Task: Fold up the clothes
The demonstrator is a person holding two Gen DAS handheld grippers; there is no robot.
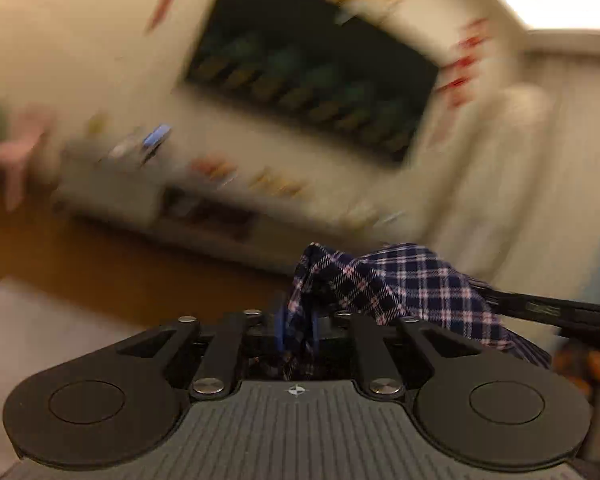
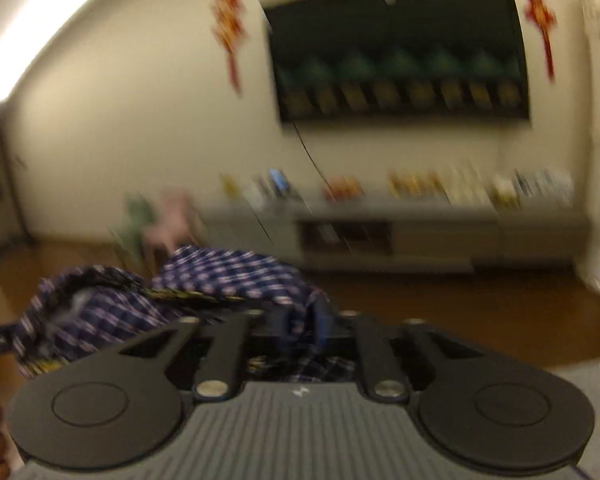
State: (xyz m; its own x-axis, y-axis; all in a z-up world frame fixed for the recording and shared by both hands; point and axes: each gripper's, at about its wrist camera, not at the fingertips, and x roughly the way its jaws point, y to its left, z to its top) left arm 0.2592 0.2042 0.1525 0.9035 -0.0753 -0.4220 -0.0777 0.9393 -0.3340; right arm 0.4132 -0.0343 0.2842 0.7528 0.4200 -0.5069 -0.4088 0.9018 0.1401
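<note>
left gripper (image 1: 298, 328) clamped on plaid cloth (image 1: 396, 284), right gripper (image 2: 306, 326) clamped on same cloth | cloth strung between them, held in the air; lower part cut off | TV (image 2: 396, 52), cabinet (image 2: 420, 232) blurred

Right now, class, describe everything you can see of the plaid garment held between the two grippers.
The plaid garment is soft woven cloth, navy with white and pinkish-red checks. It hangs bunched and wrinkled in the air, not yet folded. The left gripper is shut on one part of it, the right gripper on another. A dark band, perhaps a waistband, runs along one edge.
</note>
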